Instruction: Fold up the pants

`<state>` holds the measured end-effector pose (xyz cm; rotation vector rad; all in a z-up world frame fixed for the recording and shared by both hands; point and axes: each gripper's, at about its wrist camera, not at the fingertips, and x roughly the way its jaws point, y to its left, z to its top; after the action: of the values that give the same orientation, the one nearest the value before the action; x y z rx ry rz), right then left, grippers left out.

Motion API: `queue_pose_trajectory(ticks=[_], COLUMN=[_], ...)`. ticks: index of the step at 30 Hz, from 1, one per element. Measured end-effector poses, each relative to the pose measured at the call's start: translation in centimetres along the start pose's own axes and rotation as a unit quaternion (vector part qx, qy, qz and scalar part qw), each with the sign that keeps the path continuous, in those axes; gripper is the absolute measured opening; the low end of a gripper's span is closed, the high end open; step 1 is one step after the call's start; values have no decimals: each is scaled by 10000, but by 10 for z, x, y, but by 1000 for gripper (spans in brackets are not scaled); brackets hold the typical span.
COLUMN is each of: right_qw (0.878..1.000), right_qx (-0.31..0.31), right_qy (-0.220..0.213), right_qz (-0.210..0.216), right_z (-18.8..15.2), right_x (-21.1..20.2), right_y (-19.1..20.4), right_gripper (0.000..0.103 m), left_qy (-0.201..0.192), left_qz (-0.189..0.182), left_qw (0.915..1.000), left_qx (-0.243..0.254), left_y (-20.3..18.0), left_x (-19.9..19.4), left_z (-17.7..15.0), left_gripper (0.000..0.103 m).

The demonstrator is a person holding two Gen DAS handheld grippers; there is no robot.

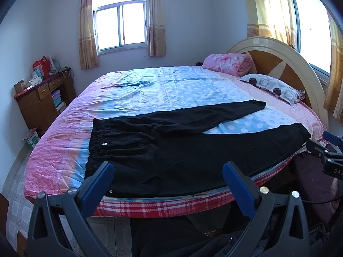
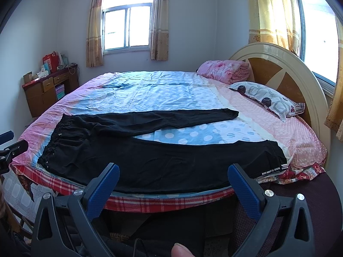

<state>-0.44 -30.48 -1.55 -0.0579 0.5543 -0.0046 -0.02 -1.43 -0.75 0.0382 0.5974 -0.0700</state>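
Black pants (image 1: 171, 150) lie spread flat on the near side of the bed, waistband (image 1: 96, 141) to the left, both legs running right and splayed apart. They also show in the right wrist view (image 2: 150, 156), with a lettered cuff (image 2: 272, 171) at the near right. My left gripper (image 1: 168, 171) is open and empty, hovering in front of the bed edge near the waistband end. My right gripper (image 2: 173, 173) is open and empty, in front of the near leg. The right gripper also shows at the left wrist view's right edge (image 1: 328, 150).
The bed (image 1: 64, 141) has a pink and blue dotted sheet and a red plaid edge (image 2: 150, 203). A patterned pillow (image 2: 265, 100) and folded pink blanket (image 2: 223, 68) lie by the headboard (image 2: 278, 70). A wooden desk (image 1: 42, 98) stands far left. A cardboard box (image 1: 32, 138) sits on the floor.
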Motion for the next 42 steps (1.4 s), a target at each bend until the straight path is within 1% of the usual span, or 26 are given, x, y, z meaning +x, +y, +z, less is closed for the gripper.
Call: queue_pose_trajectory(ticks=[7, 10, 15, 19, 20, 22, 24, 28, 33, 35, 40, 42], right_qw=[10000, 10000, 9994, 9978, 9974, 9965, 9963, 9961, 9957, 9948, 9930, 9926], right_qx=[-6, -5, -139, -352, -396, -466, -448, -371, -445, -468, -522, -494], right_qy=[38, 82, 301, 473, 527, 676, 729, 772, 805, 899, 1059, 1108], right_qz=[-2, 7, -58, -295, -298, -164, -7, 195, 101, 51, -30, 17], right_z=[0, -4, -12, -17, -17, -14, -8, 18, 47, 56, 70, 72], right_x=[3, 9, 31, 57, 63, 77, 92, 126, 166, 188, 231, 242], right_y=[0, 0, 4, 3, 2, -1, -6, -19, -29, -33, -40, -43], right_gripper=[102, 102, 102, 102, 102, 102, 102, 102, 102, 102, 102, 102], left_qy=[68, 182, 409, 544, 574, 606, 721, 911, 1072, 1151, 1302, 1330], left_qz=[-37, -77, -78, 34, 76, 169, 337, 588, 881, 1013, 1248, 1349], left_qw=[10000, 9998, 9989, 9976, 9973, 9969, 9959, 9937, 9903, 9881, 9823, 9801], left_qx=[3, 35, 224, 423, 452, 465, 438, 294, 20, -121, -500, -597], left_y=[0, -2, -9, -10, -8, -1, 11, 44, 90, 110, 160, 176], left_x=[4, 15, 44, 75, 84, 102, 122, 162, 204, 221, 265, 281], left_z=[-2, -6, -16, -19, -19, -16, -9, 8, 26, 32, 50, 57], left_gripper=[103, 103, 103, 103, 103, 103, 103, 103, 103, 103, 103, 103])
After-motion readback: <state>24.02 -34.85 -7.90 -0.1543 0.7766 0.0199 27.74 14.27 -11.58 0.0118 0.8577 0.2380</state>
